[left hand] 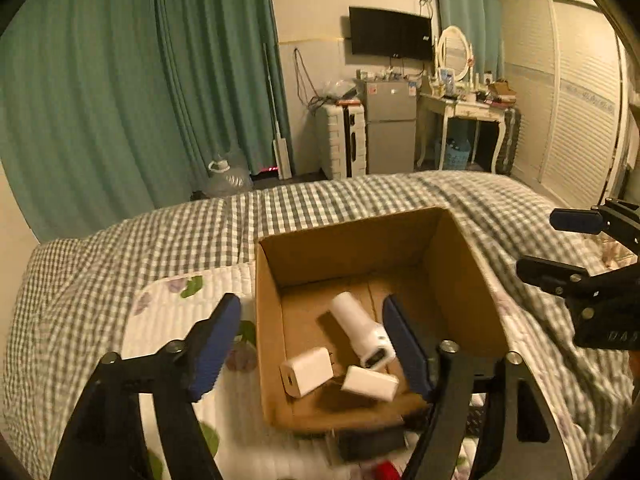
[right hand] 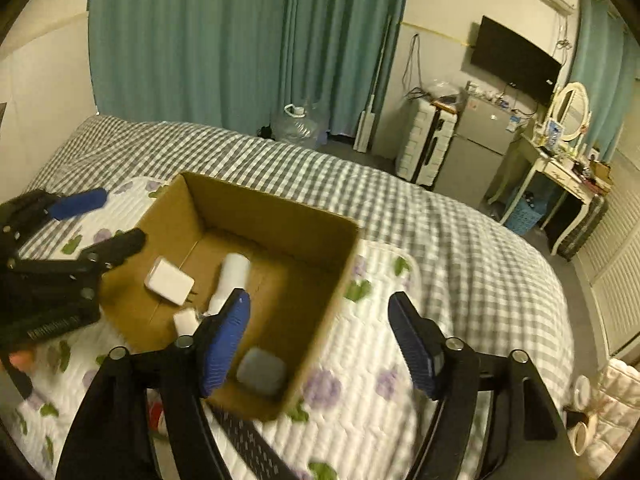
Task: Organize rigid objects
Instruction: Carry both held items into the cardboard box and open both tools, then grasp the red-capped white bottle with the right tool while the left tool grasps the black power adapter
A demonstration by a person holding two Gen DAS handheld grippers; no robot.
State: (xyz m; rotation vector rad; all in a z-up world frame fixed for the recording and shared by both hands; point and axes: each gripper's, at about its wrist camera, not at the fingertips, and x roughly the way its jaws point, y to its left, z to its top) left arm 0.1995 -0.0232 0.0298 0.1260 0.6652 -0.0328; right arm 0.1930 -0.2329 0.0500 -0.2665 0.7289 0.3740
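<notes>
My left gripper (left hand: pixel 312 346) is spread wide with nothing between its fingers, straddling the near-left wall of the cardboard box (left hand: pixel 352 240): its left finger sits outside over the quilt (left hand: pixel 168 320), its right finger hangs inside the box. Just ahead of that right finger, touching or nearly touching its pad, lies the white cylinder (left hand: pixel 358 326), tilted on the box floor. Below it, between my fingers, lie two white chargers, one square adapter (left hand: pixel 307 371) and one flatter block (left hand: pixel 370 383), close together. My right gripper (right hand: pixel 320 344) is likewise released and empty; its left finger dips inside the box's near-right corner, its right finger hovers outside over the flowered quilt. Directly beside that left finger, inside the corner, rests one grey rounded case (right hand: pixel 261 372). Counted across both views: one box, one cylinder, two white chargers, one grey case, four objects in the box, all resting on its floor
</notes>
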